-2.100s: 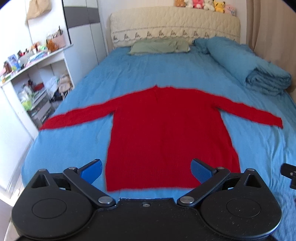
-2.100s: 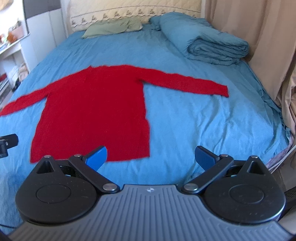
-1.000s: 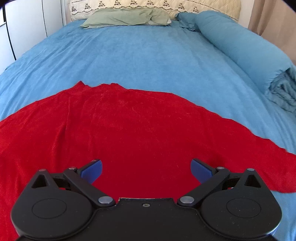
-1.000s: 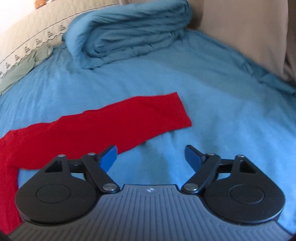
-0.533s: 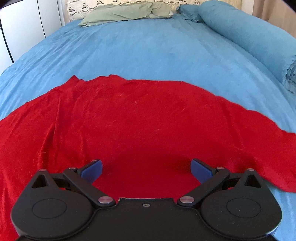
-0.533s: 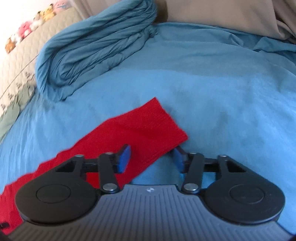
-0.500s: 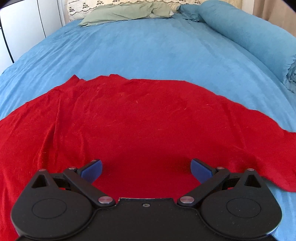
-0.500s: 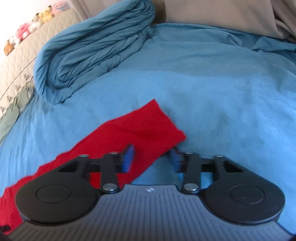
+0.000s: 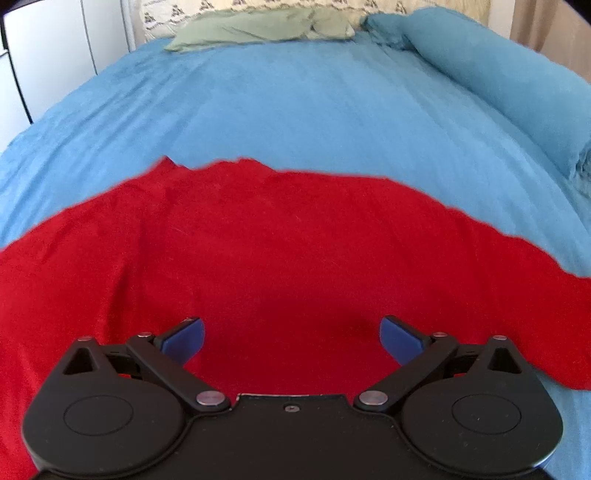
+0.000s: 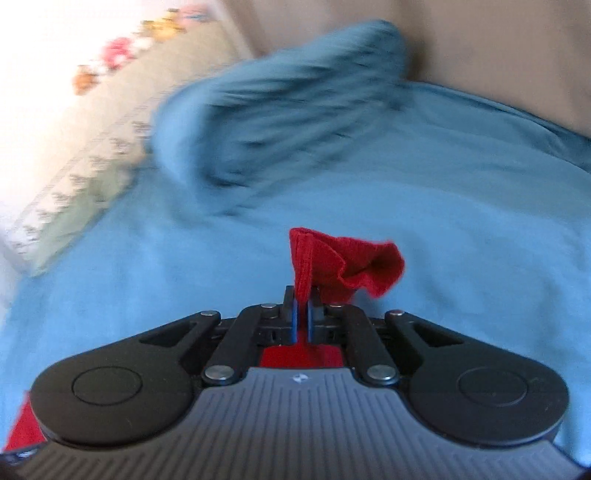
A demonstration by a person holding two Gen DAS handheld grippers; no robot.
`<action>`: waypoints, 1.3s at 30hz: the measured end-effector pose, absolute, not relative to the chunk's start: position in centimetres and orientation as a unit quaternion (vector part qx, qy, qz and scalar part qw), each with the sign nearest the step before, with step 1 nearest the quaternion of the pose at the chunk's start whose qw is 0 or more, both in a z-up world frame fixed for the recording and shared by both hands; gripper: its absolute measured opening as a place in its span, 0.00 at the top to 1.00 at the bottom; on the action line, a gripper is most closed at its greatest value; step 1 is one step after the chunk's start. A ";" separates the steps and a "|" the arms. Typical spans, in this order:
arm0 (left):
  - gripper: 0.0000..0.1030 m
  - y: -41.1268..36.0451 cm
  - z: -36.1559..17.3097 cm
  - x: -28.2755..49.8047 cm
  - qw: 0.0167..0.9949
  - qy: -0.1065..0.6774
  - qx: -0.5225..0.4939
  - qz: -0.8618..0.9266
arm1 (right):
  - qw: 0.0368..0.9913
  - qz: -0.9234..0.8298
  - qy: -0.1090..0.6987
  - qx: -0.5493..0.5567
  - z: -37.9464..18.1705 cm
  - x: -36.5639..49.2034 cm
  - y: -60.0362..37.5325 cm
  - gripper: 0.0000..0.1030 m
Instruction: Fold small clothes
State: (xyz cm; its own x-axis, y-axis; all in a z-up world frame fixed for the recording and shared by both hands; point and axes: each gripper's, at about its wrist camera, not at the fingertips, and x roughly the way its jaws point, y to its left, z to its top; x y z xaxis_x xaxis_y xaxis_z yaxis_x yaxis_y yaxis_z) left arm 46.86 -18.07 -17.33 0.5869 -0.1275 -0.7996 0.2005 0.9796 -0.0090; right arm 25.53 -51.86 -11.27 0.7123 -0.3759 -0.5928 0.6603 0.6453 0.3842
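A red knit sweater [image 9: 280, 258] lies spread flat on the blue bed sheet [image 9: 314, 103], neckline toward the headboard. My left gripper [image 9: 291, 339] is open and empty, low over the sweater's upper body. My right gripper [image 10: 302, 314] is shut on the cuff end of the sweater's right sleeve [image 10: 343, 262]; the cuff bunches up above the fingers and is lifted off the sheet. The rest of that sleeve is hidden under the gripper.
A rolled blue duvet [image 9: 498, 81] lies along the bed's right side, also blurred in the right wrist view [image 10: 295, 110]. A green pillow [image 9: 258, 27] sits at the headboard. Beige curtains [image 10: 498, 48] hang past the bed's right edge.
My right gripper closed on the sleeve cuff and lifted it, with the view now blurred by motion. My left gripper stayed open and edged slightly closer over the sweater.
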 end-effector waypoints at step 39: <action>0.00 9.5 -14.8 47.9 0.905 0.411 -0.085 -0.063 | 0.922 0.148 0.345 0.090 -17.3 45.4 -4.3 0.20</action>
